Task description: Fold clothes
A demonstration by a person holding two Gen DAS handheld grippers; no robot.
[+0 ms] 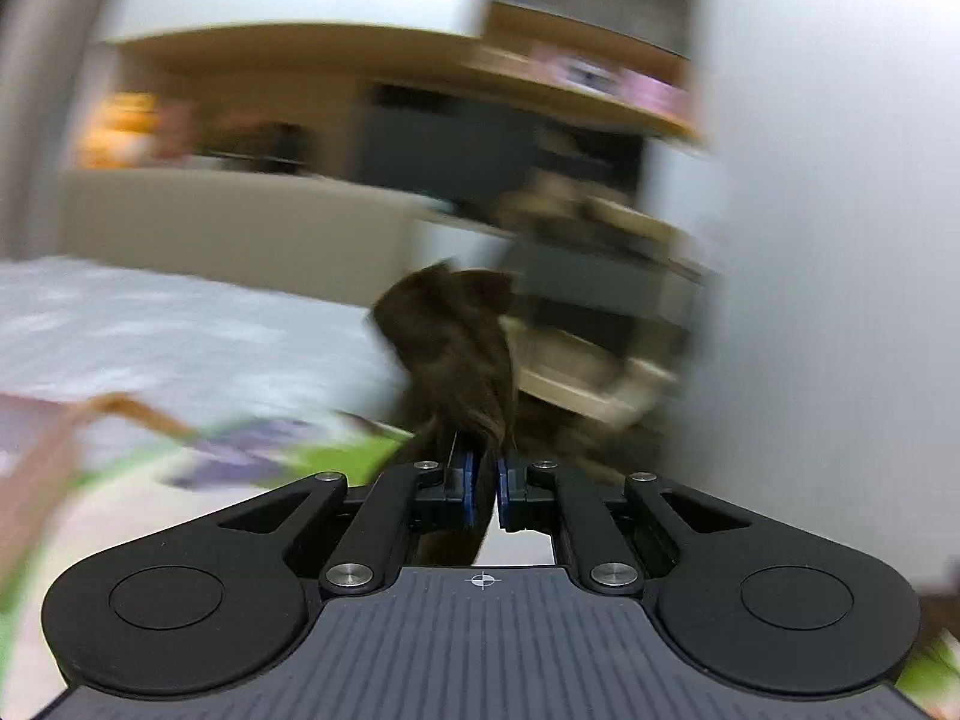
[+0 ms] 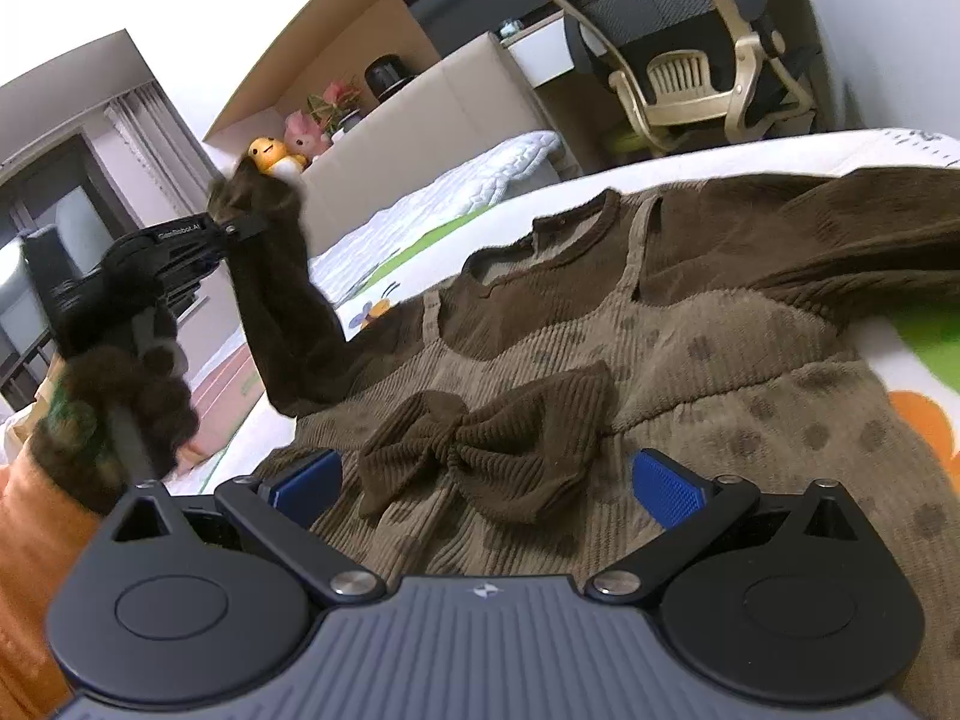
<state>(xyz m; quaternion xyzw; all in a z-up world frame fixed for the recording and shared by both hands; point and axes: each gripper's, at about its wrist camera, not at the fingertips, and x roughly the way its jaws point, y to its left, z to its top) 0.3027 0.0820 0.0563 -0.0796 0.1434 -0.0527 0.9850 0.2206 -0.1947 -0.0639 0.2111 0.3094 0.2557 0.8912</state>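
Blurred shelving (image 1: 576, 84) and a quilted bed (image 1: 180, 324) fill the left wrist view; left tongs (image 1: 485, 489) pinch the brown sleeve (image 1: 456, 348). Right wrist view: dress (image 2: 690, 360) flat on the white bed (image 2: 750, 147), office chair (image 2: 678, 42) behind; right tongs (image 2: 486, 489) wide above its bow (image 2: 486, 450).

Brown corduroy dress (image 2: 690, 360) with bow, lying flat, one sleeve (image 2: 276, 300) lifted

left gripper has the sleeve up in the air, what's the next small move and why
Probably carry the sleeve across and lay it on the dress front near the bow. The left gripper is shut on the cuff, the sleeve is lifted off the bed, and the right gripper is open above the bow, holding nothing.
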